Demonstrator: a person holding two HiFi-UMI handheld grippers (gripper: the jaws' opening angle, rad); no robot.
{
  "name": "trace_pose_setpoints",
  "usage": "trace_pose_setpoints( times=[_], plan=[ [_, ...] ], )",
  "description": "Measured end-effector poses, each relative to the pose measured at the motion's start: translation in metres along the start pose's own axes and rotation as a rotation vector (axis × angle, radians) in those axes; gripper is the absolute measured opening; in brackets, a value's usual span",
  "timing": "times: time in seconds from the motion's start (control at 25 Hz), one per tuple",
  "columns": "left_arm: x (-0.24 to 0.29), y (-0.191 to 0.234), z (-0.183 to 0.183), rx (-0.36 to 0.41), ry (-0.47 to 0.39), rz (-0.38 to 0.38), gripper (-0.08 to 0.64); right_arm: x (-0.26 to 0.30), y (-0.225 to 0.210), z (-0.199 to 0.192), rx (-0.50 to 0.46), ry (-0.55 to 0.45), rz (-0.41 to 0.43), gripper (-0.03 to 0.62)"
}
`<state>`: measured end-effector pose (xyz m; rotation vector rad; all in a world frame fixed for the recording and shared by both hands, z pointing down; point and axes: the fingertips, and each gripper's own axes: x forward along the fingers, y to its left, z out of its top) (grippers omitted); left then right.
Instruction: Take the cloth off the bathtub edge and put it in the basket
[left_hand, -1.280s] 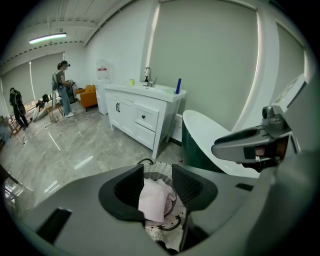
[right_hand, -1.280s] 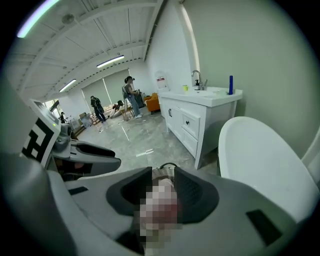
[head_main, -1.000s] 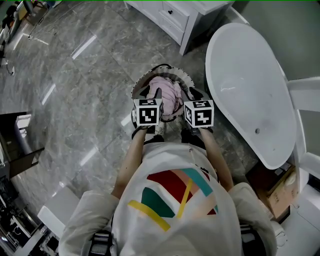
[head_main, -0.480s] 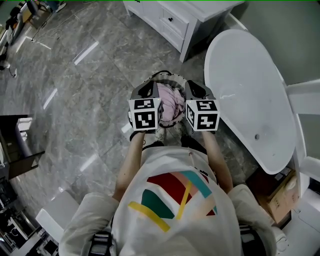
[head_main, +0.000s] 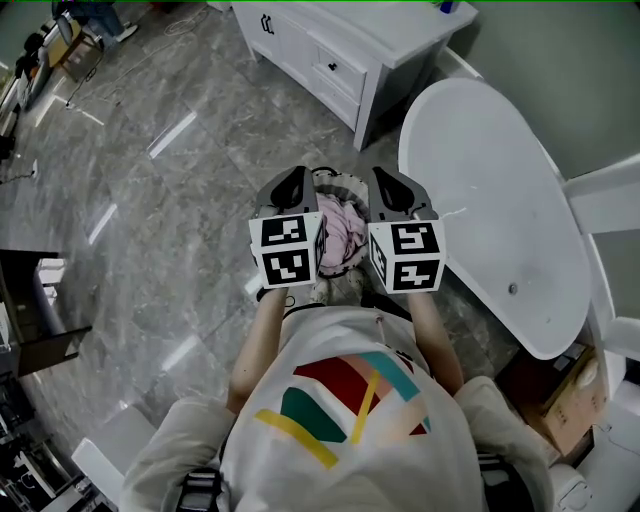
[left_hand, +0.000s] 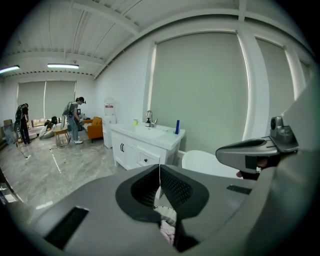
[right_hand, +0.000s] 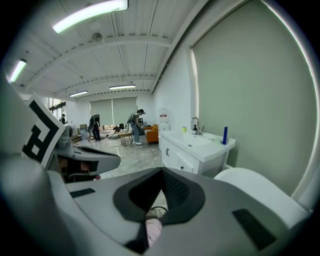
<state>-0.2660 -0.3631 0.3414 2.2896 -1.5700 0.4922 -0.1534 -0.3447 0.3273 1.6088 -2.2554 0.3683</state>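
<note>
The pink cloth (head_main: 345, 225) lies in the round frilled basket (head_main: 343, 178) on the floor beside the white bathtub (head_main: 490, 190). Both grippers hang side by side above the basket. My left gripper (head_main: 291, 181) is shut with nothing between its jaws. My right gripper (head_main: 386, 183) has just closed its jaws and is shut, also with nothing in it. In the left gripper view the shut jaws (left_hand: 160, 172) meet over a glimpse of the cloth (left_hand: 168, 231). The right gripper view shows the same (right_hand: 161, 176), with pink cloth (right_hand: 152, 231) below.
A white vanity cabinet (head_main: 340, 45) with a sink stands just beyond the basket. The bathtub runs along the right. A cardboard box (head_main: 560, 385) sits at the tub's near end. Grey marble floor (head_main: 150, 200) spreads to the left. People stand far off (left_hand: 72, 120).
Both grippers have risen from the basket towards the camera and their jaws have closed. The pink cloth stays in the basket.
</note>
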Motion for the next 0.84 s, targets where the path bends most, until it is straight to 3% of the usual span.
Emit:
trace_pose_setpoints(
  times=[0.36, 0.84],
  plan=[
    [-0.015, 0.001, 0.027, -0.042, -0.081, 0.015, 0.021, -0.017, -0.017, 0.02, 0.007, -0.063, -0.024, 0.012],
    [-0.032, 0.003, 0.047, -0.026, -0.141, 0.038, 0.021, -0.027, -0.027, 0.034, 0.02, -0.106, -0.03, 0.012]
  ],
)
